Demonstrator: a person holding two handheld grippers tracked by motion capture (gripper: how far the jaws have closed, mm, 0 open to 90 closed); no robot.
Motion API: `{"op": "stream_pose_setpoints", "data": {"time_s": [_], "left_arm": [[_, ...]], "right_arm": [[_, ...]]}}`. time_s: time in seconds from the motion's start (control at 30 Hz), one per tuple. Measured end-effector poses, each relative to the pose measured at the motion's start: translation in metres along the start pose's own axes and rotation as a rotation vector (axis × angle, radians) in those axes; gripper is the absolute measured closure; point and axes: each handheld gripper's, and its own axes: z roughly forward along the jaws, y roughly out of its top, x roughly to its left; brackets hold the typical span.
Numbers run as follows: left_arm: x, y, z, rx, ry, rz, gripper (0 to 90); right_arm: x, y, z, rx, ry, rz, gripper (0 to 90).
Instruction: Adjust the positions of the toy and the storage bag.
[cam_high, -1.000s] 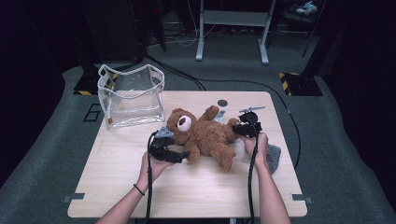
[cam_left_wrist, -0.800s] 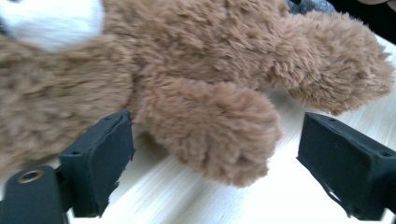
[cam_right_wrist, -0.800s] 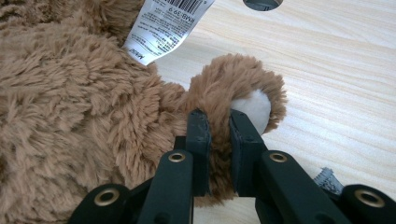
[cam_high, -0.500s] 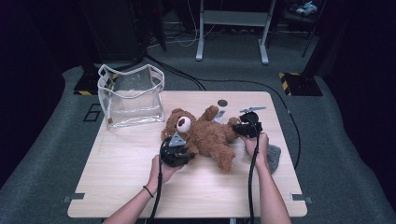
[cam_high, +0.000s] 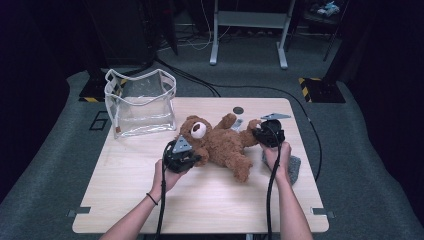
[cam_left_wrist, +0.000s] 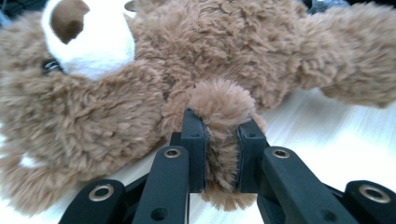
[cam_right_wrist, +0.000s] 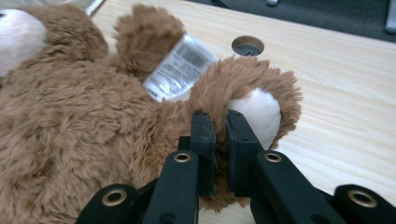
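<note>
- left gripper (cam_high: 192, 159) fingers just closed in, now pinching a fuzzy paw of the teddy bear (cam_high: 220, 145) (paw squeezed between both pads in the left gripper view (cam_left_wrist: 223, 154)).
- a second ago, sat wide apart just short of that paw, so yep, grab number two done.
- right gripper (cam_high: 260, 134) same as before, fingers clamped on the bear's white-soled foot (cam_right_wrist: 219, 140).
- bear lying on its back mid-surface (cam_high: 150, 200), a bit toward the far edge, head toward the clear bag (cam_high: 141, 102) at the far left corner.
- probably ready for a two-handed lift and into the bag next; not off the surface yet.
</note>
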Motion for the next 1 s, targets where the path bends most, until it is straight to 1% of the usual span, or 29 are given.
{"op": "stream_pose_setpoints", "data": {"time_s": [0.03,0.07,0.1,0.13,0.17,0.2,0.23,0.27,0.3,0.37,0.4,0.43,0.47,0.53,0.6,0.63,0.67,0.77,0.8,0.83,0.87,0.93,0.97,1.0], "left_arm": [[0.001,0.002,-0.001,0.006,0.000,0.002,78.3],[0.002,0.003,-0.002,-0.007,0.016,0.012,78.4],[0.003,0.005,-0.003,0.000,0.011,0.018,78.4],[0.004,0.007,-0.004,0.000,0.016,0.019,78.4],[0.004,0.008,-0.005,-0.006,0.027,0.028,78.5],[0.005,0.010,-0.006,-0.003,0.020,0.024,78.5],[0.006,0.011,-0.007,-0.009,0.031,0.030,78.5],[0.007,0.012,-0.008,-0.004,0.022,0.029,78.5],[0.008,0.013,-0.008,-0.010,0.029,0.028,78.5],[0.011,0.014,-0.010,-0.008,0.029,0.031,78.5],[0.012,0.015,-0.011,-0.014,0.036,0.030,78.4],[0.014,0.016,-0.012,-0.007,0.033,0.030,78.5],[0.015,0.016,-0.012,-0.011,0.037,0.027,78.5],[0.018,0.016,-0.012,-0.003,0.040,0.032,78.5],[0.022,0.016,-0.013,0.008,0.037,0.020,78.5],[0.024,0.016,-0.013,0.012,0.038,0.022,78.5],[0.025,0.015,-0.013,0.009,0.039,0.015,78.5],[0.029,0.015,-0.013,0.015,0.047,0.017,78.6],[0.030,0.015,-0.013,0.018,0.052,0.022,78.7],[0.031,0.016,-0.014,0.025,0.048,0.022,78.8],[0.032,0.016,-0.013,0.021,0.054,0.021,78.8],[0.036,0.016,-0.013,0.029,0.056,0.023,78.8],[0.037,0.016,-0.013,0.030,0.057,0.016,78.8],[0.040,0.016,-0.013,0.039,0.060,0.020,78.8]], "right_arm": [[0.000,0.000,-0.002,-0.007,-0.001,-0.008,83.9],[0.000,0.000,-0.004,-0.015,-0.007,-0.015,84.0],[0.001,-0.001,-0.005,-0.016,-0.007,-0.009,84.0],[0.001,-0.001,-0.007,-0.023,-0.009,-0.014,84.0],[0.001,-0.001,-0.008,-0.032,-0.010,-0.012,84.0],[0.002,-0.001,-0.010,-0.036,-0.010,-0.012,84.0],[0.002,-0.001,-0.012,-0.043,-0.011,-0.014,84.0],[0.002,-0.001,-0.013,-0.052,-0.011,-0.011,84.0],[0.002,-0.001,-0.015,-0.055,-0.010,-0.014,84.0],[0.004,-0.001,-0.019,-0.064,-0.010,-0.014,84.0],[0.005,-0.001,-0.021,-0.062,-0.007,-0.007,84.0],[0.006,-0.001,-0.024,-0.070,-0.008,-0.014,84.0],[0.007,-0.001,-0.025,-0.069,-0.005,-0.021,84.0],[0.010,-0.002,-0.029,-0.069,0.000,-0.031,84.0],[0.013,-0.002,-0.032,-0.068,0.007,-0.037,84.1],[0.015,-0.003,-0.034,-0.067,0.007,-0.040,84.1],[0.016,-0.003,-0.034,-0.066,0.011,-0.046,84.1],[0.020,-0.006,-0.037,-0.068,0.015,-0.057,84.1],[0.021,-0.007,-0.038,-0.068,0.013,-0.051,84.1],[0.022,-0.008,-0.039,-0.068,0.015,-0.052,84.1],[0.023,-0.009,-0.040,-0.067,0.019,-0.051,84.1],[0.026,-0.011,-0.041,-0.069,0.024,-0.059,84.1],[0.027,-0.012,-0.042,-0.066,0.028,-0.059,84.1],[0.028,-0.013,-0.042,-0.068,0.030,-0.064,84.2]]}}
